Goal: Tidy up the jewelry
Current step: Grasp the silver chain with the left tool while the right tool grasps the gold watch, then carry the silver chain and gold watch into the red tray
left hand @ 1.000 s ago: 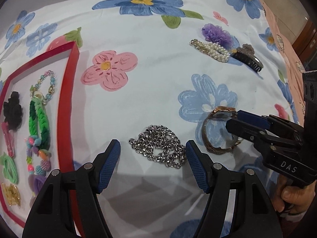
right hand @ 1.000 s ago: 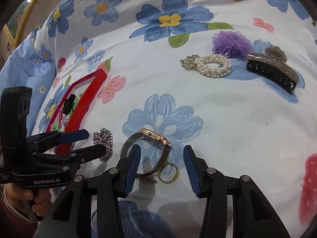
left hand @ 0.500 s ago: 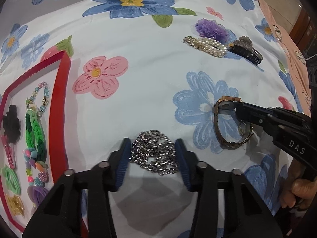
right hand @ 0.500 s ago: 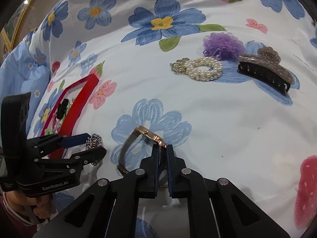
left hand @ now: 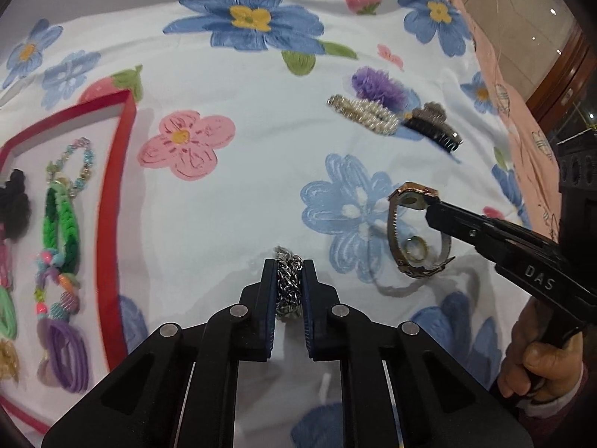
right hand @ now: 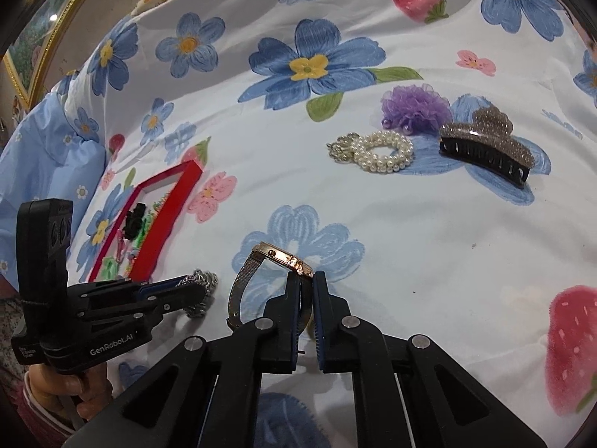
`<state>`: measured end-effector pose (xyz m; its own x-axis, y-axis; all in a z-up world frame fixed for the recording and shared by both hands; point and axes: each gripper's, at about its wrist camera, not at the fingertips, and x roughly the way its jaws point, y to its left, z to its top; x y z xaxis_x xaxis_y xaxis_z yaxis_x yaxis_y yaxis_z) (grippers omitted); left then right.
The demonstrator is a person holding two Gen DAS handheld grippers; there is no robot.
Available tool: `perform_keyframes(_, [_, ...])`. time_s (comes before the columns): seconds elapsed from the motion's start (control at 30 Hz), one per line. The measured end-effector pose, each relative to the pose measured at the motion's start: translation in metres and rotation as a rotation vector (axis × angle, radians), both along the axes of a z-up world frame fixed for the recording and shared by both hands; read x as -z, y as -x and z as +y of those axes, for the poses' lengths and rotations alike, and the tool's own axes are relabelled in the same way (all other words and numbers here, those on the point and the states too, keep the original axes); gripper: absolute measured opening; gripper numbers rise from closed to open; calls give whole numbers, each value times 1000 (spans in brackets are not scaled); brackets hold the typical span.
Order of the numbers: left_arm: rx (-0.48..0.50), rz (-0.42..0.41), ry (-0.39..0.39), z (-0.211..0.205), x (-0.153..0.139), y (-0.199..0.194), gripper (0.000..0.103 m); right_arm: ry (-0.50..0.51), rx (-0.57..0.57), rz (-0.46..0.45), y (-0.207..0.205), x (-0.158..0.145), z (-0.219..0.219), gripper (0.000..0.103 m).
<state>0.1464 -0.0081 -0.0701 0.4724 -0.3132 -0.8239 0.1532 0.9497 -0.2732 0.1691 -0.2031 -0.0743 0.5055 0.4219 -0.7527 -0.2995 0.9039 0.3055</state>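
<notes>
My left gripper (left hand: 289, 268) is shut on a silver chain (left hand: 288, 286), bunched between its blue pads just above the flowered cloth. My right gripper (right hand: 306, 280) is shut on a rose-gold watch (right hand: 261, 272) with a mesh band, lifted off the cloth; the watch also shows in the left wrist view (left hand: 410, 231). A gold ring (left hand: 415, 248) lies on the cloth under the watch. The red tray (left hand: 112, 201) at the left holds a black hair tie, a green braided bracelet (left hand: 61, 224), a beaded bracelet and purple hair ties.
At the far right lie a pearl bracelet (right hand: 377, 151), a purple mesh scrunchie (right hand: 414, 106) and a glittery claw clip (right hand: 485, 149). The left gripper (right hand: 179, 291) appears in the right wrist view beside the tray (right hand: 160, 231). The cloth's edge runs along the right (left hand: 522, 119).
My left gripper closed fully on the silver chain and gathered it. My right gripper, shut on the watch, lifted it off the cloth, uncovering the ring.
</notes>
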Motion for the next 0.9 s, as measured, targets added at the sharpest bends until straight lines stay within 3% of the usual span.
perform_keyframes(0.43, [-65, -99, 66, 41, -48, 40, 11, -37, -52, -58, 21, -32, 25, 6])
perform_keyframes(0.9, [-200, -153, 93, 108, -71, 79, 10, -38, -149, -77, 39, -45, 73, 6])
